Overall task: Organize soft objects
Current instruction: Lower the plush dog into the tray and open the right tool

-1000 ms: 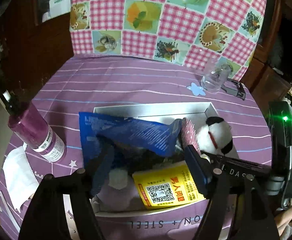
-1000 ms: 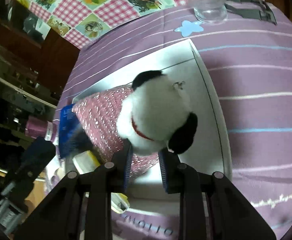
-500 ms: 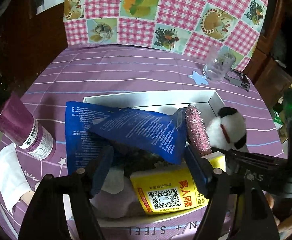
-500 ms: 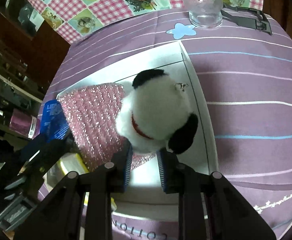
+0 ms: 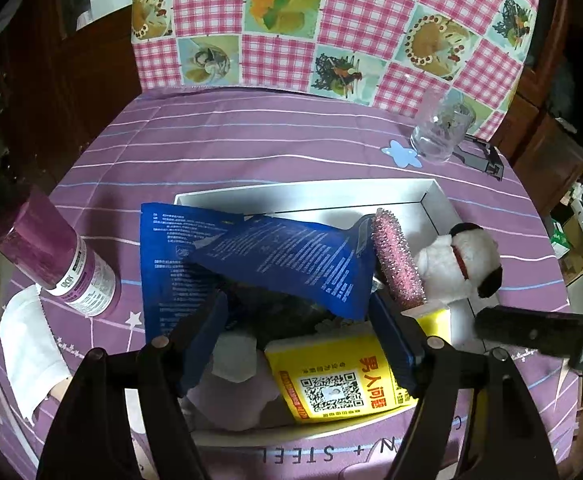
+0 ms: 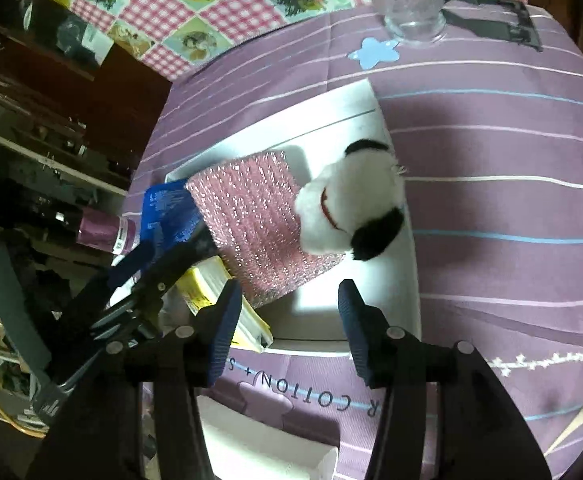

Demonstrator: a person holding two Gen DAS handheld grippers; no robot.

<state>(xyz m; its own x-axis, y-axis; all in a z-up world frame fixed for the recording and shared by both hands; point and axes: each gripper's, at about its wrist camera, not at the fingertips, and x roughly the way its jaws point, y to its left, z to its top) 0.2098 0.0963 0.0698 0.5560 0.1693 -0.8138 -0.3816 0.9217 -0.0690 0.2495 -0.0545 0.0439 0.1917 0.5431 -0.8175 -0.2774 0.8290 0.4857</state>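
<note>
Desk covered by a purple cotton cloth with thin white and blue stripes; printed lettering runs along its near edge. Behind the desk, a pink-and-white checked cloth with fruit and cake picture squares hangs upright. Dark brown wooden cabinet to the left of it, mostly in shadow. More brown wooden furniture at far right, with cardboard boxes and clutter on the floor beyond. In the right wrist view, dim open shelving crowded with small items stands left of the desk. Light is uneven: desk lit, surroundings dark.
</note>
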